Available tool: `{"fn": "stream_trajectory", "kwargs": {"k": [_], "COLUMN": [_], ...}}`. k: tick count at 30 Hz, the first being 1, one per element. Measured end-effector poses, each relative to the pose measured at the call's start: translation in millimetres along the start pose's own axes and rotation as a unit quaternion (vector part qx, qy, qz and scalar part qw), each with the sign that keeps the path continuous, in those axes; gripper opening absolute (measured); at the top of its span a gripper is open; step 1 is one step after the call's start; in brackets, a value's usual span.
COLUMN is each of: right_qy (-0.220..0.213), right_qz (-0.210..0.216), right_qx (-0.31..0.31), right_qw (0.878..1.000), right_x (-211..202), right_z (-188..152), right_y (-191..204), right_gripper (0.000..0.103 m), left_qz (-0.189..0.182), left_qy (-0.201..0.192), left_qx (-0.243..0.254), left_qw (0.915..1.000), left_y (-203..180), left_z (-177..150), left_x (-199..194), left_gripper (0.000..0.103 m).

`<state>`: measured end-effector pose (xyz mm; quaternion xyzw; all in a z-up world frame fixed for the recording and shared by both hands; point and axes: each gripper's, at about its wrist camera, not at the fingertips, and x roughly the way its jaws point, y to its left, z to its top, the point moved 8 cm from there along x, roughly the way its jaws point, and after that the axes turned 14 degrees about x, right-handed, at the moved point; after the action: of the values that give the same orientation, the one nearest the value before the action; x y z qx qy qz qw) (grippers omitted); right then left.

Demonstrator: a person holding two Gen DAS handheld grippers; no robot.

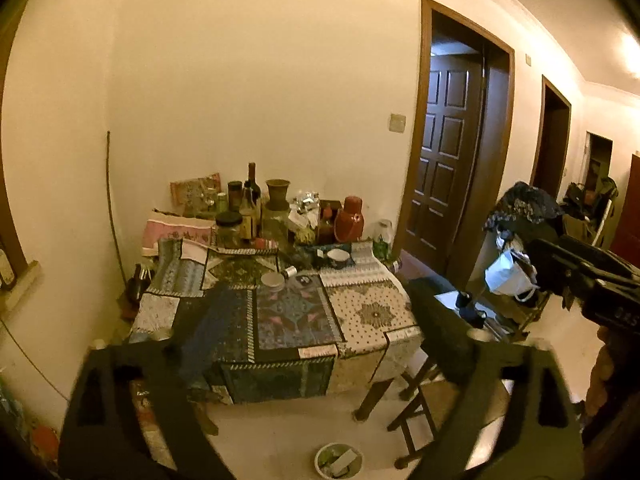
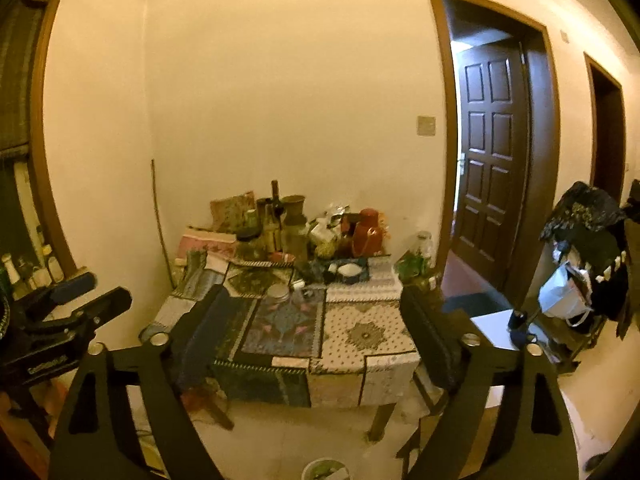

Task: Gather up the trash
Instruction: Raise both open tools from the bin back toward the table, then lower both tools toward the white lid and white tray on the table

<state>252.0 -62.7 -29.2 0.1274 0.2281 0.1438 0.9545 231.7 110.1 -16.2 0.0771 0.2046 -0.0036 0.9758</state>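
Cluttered desk (image 1: 372,312) stands far ahead; both hand-held grippers, left (image 1: 320,360) and right (image 2: 316,344), are released and empty; bin (image 1: 338,460) holds scraps, more likely remains.

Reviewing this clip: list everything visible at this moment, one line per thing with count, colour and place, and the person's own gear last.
table: one, patchwork cloth, against the wall
bottles and jars: several, dark, at the table's back edge
red flask: one, back right of the table
small bowl: one, white inside, in front of the flask
trash bowl: one, pale, scraps inside, on the floor in front of the table
folding stool: one, dark, right of the table
panelled door: one, brown, open, right of the table
white bag: one, hanging on the cluttered rack far right
left gripper: black, open, nothing between the fingers
right gripper: black, open, nothing between the fingers
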Motion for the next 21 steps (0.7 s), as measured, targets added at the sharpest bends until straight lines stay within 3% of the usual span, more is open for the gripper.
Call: {"fn": "stream_trajectory", "kwargs": {"k": [5, 12, 21], "right_qy": [-0.001, 0.006, 0.009], "right_qz": [-0.012, -0.009, 0.013], "right_qx": [0.009, 0.017, 0.012], "right_qw": [1.0, 1.0, 1.0], "right_x": [18.6, 53.0, 114.0], "right_z": [3.9, 14.0, 63.6], "right_y": [-9.8, -28.4, -54.1], "right_gripper": [0.094, 0.094, 0.094], "left_qz": [-0.008, 0.011, 0.028], "left_qy": [0.007, 0.006, 0.004], "left_qx": [0.003, 0.017, 0.012], "left_qw": [0.9999, 0.9998, 0.9995], "left_y": [-3.8, -7.9, -12.4], "left_z": [3.2, 15.8, 65.7], "left_x": [19.2, 60.7, 148.2], "left_gripper": [0.098, 0.098, 0.098]}}
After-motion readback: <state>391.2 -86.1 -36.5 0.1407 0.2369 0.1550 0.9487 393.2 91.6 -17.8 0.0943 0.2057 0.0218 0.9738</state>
